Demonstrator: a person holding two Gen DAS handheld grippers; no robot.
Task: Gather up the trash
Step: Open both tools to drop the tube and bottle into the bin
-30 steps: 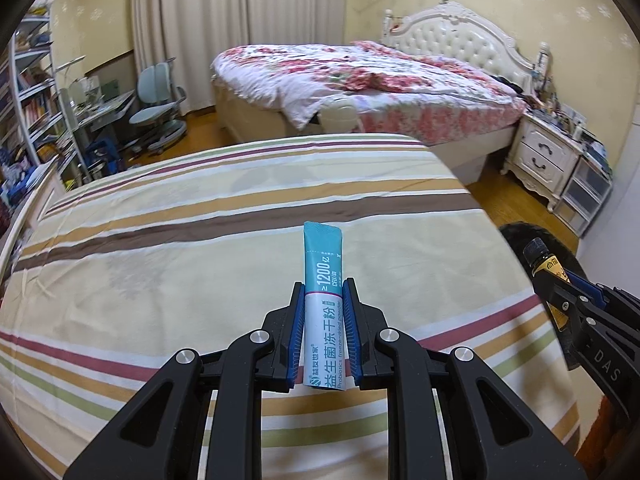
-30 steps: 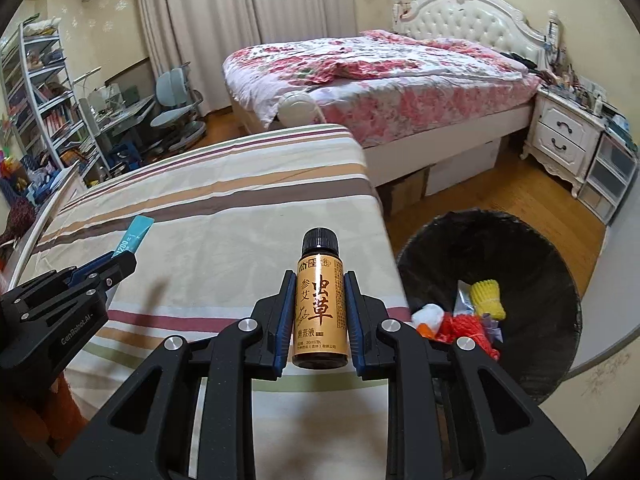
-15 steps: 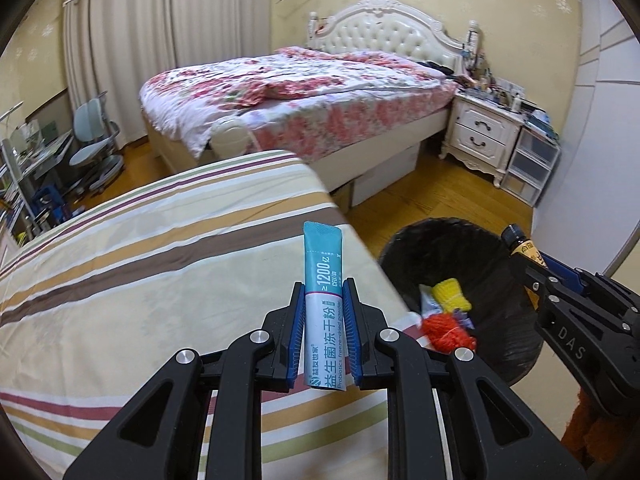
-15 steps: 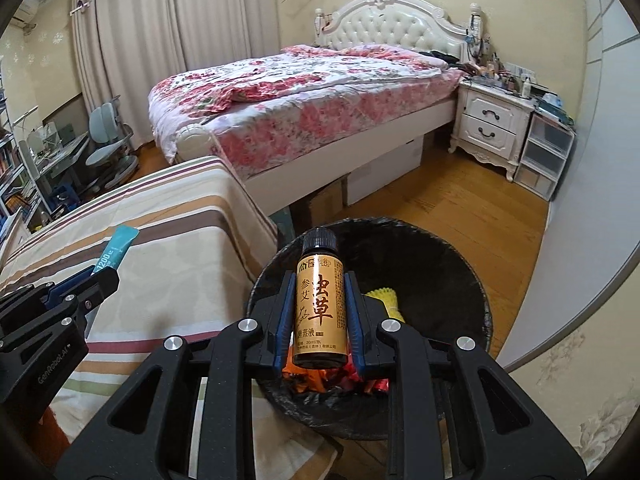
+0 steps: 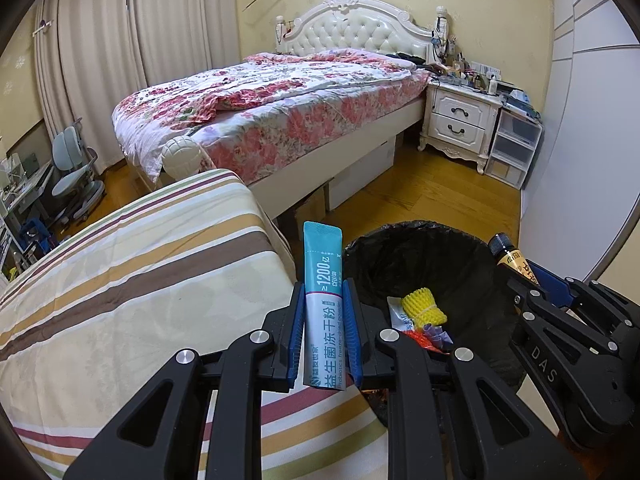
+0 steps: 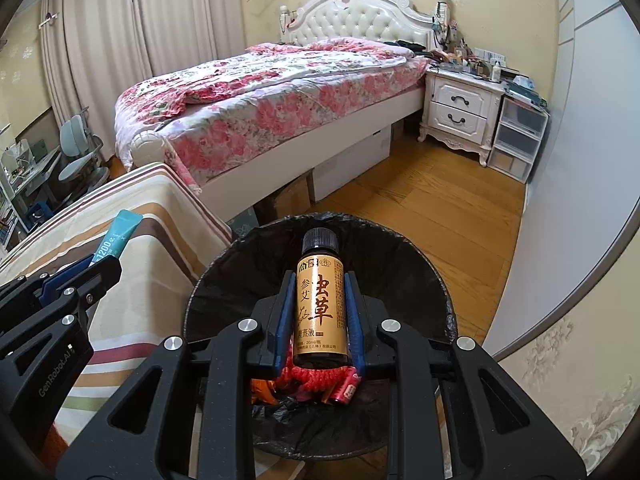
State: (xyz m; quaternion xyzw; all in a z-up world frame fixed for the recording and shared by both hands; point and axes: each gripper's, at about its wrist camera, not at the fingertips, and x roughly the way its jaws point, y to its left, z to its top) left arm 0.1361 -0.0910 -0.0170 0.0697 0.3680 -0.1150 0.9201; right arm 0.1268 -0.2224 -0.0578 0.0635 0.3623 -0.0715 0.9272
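Note:
My left gripper (image 5: 323,292) is shut on a teal and white powder sachet (image 5: 322,280), held upright over the edge of the striped bed (image 5: 140,280), just left of the black-lined trash bin (image 5: 400,248). My right gripper (image 6: 320,284) is shut on a small gold bottle with a black cap (image 6: 320,304), held directly above the bin (image 6: 424,280). The bin holds a yellow foam net (image 5: 422,306), red netting (image 6: 316,378) and wrappers. Each gripper shows in the other's view: the right gripper (image 5: 516,276) and the left gripper (image 6: 104,268).
A floral bed (image 5: 280,100) stands beyond, with cardboard boxes (image 6: 348,168) under it. A white nightstand (image 5: 460,120) and plastic drawers (image 5: 516,144) are at the right. A white wardrobe wall (image 6: 568,200) borders the bin. A desk chair (image 5: 72,176) is at the far left.
Both grippers have swung right from over the striped bed toward the bin. The bottle is now right above the bin; the sachet is at the bed's edge beside it.

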